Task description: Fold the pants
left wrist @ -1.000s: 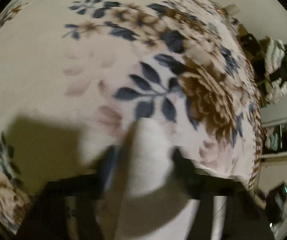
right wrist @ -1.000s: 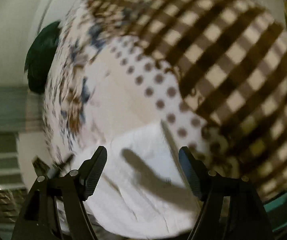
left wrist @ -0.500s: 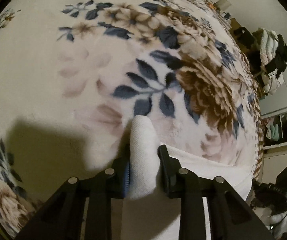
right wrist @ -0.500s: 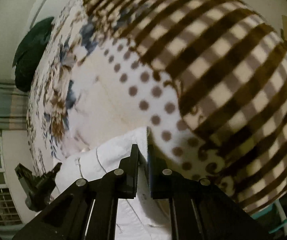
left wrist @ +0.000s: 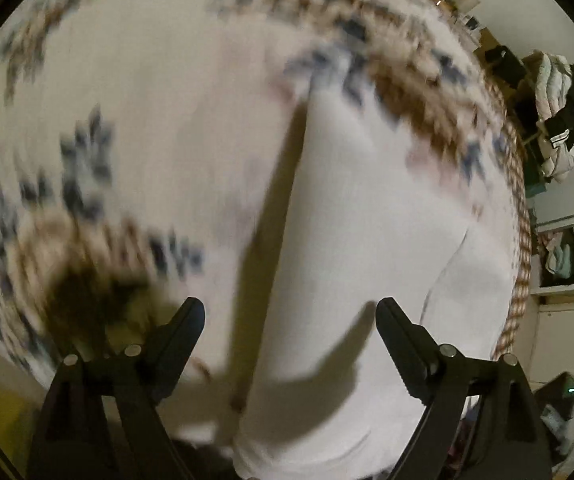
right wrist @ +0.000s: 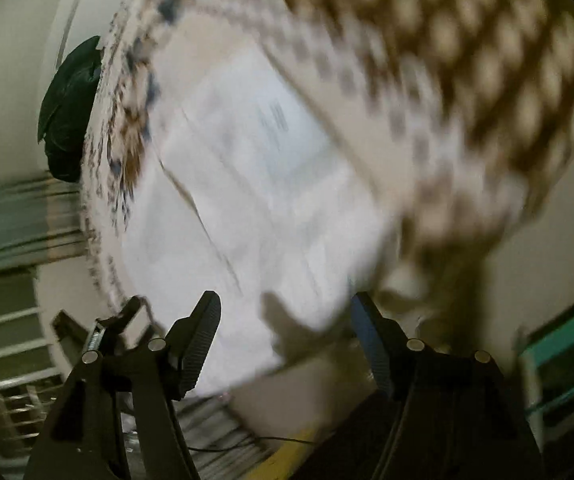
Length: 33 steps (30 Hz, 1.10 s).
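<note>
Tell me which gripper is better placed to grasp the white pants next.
Probably left: the open left gripper has the white pants lying between its fingers. The open right gripper sits near their edge.

The pants (left wrist: 367, 240) are plain white, lying across a cream blanket (left wrist: 167, 120) printed with navy leaves and brown flowers, blurred toward nine o'clock in the left wrist view. In the right wrist view the pants (right wrist: 255, 200) are white with a faint grey printed patch; the blanket (right wrist: 467, 60) turns to brown-and-cream checks at one o'clock, edged by brown dots. A dark green bundle (right wrist: 69, 112) sits at ten o'clock. Both tools, left (left wrist: 291, 320) and right (right wrist: 287, 316), are black.
</note>
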Each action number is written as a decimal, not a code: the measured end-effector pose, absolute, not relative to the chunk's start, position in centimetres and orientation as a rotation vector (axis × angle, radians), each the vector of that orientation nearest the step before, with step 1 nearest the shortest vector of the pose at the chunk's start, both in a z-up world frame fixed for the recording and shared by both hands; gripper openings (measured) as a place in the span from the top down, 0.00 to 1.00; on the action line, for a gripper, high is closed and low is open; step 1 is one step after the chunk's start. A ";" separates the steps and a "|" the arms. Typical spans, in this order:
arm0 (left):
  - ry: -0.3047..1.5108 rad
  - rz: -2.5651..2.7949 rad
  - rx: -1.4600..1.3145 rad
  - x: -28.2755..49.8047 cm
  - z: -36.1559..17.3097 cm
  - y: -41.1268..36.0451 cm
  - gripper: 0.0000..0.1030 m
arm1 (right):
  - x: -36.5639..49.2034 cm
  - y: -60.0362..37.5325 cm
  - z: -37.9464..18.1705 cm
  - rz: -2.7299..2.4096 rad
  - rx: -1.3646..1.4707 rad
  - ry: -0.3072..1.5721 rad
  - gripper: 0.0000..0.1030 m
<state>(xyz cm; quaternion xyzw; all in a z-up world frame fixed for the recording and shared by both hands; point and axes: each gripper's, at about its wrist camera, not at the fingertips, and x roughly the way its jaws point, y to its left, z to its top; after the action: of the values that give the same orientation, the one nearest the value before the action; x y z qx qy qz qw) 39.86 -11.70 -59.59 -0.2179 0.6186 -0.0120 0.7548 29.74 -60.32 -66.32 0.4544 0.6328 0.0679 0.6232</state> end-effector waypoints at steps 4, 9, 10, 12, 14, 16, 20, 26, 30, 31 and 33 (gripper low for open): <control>1.369 -0.038 -0.525 38.4 -61.6 -12.2 0.12 | 28.2 -58.3 -70.7 0.159 1.220 1.391 0.32; 1.376 -0.068 -0.512 39.0 -61.7 -12.9 0.12 | 28.4 -57.1 -71.1 0.242 1.349 1.210 0.26; 1.378 -0.078 -0.506 39.1 -61.7 -13.1 0.12 | 28.8 -56.7 -70.8 0.251 1.332 1.210 0.26; 1.381 -0.089 -0.501 39.2 -61.9 -13.3 0.12 | 29.3 -56.2 -70.7 0.255 1.286 1.224 0.26; 1.380 -0.097 -0.507 39.2 -62.1 -13.3 0.11 | 30.0 -55.8 -71.6 0.268 1.302 1.227 0.26; 1.377 -0.101 -0.515 38.9 -62.3 -13.1 0.10 | 30.7 -55.6 -71.7 0.283 1.311 1.227 0.26; 1.368 -0.102 -0.514 39.3 -62.4 -13.4 0.10 | 31.8 -55.2 -69.7 0.349 1.290 1.185 0.26; 1.345 -0.126 -0.530 39.6 -62.5 -13.7 0.10 | 32.4 -53.7 -70.1 0.312 1.166 1.247 0.43; 1.286 -0.190 -0.579 39.5 -61.6 -13.9 0.50 | 32.3 -53.4 -69.3 0.285 1.123 1.253 0.61; 1.272 -0.196 -0.570 39.4 -61.2 -14.2 0.60 | 32.1 -53.3 -68.9 0.279 1.111 1.247 0.63; 1.253 -0.201 -0.575 39.0 -60.4 -14.0 0.72 | 32.6 -52.9 -68.0 0.271 1.095 1.238 0.69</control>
<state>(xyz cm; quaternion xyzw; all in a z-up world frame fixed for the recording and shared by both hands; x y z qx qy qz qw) 39.03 -14.01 -60.40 -0.2649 0.5771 -0.0927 0.7669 32.62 -52.88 -68.00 0.4857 0.5491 0.1202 0.6694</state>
